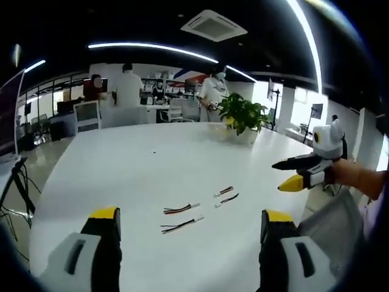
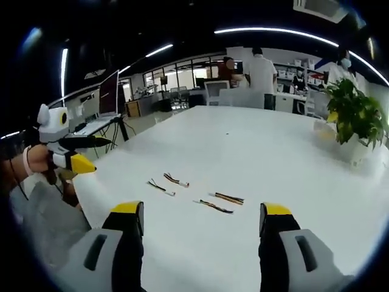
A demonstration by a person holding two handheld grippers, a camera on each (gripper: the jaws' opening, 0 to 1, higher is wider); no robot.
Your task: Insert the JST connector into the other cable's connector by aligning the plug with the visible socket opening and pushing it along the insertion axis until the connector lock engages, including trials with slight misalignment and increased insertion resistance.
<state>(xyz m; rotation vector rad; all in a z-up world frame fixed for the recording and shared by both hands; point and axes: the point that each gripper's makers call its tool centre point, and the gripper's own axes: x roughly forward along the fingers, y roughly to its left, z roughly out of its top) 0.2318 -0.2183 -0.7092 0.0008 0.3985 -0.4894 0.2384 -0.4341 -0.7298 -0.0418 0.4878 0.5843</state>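
Observation:
Several short JST cables with white connectors lie in loose pairs on the white table [image 1: 146, 164]: one pair [image 1: 181, 210] nearer, another [image 1: 225, 194] further right. The right gripper view has them as a left pair [image 2: 167, 184] and a right pair [image 2: 220, 202]. My left gripper [image 1: 190, 216] hovers open above the table's near edge, short of the cables, holding nothing. My right gripper [image 2: 202, 210] is also open and empty, just behind the cables. Each gripper appears in the other's view, held in a hand off the table's side: the right gripper [image 1: 285, 174] and the left gripper [image 2: 91, 153].
A potted plant [image 1: 243, 112] [image 2: 355, 112] stands at the table's far corner. Several people and office chairs [image 1: 88, 114] are beyond the far edge. A monitor on a stand [image 2: 109, 91] sits off to the side. The table [image 2: 273, 152] is bare around the cables.

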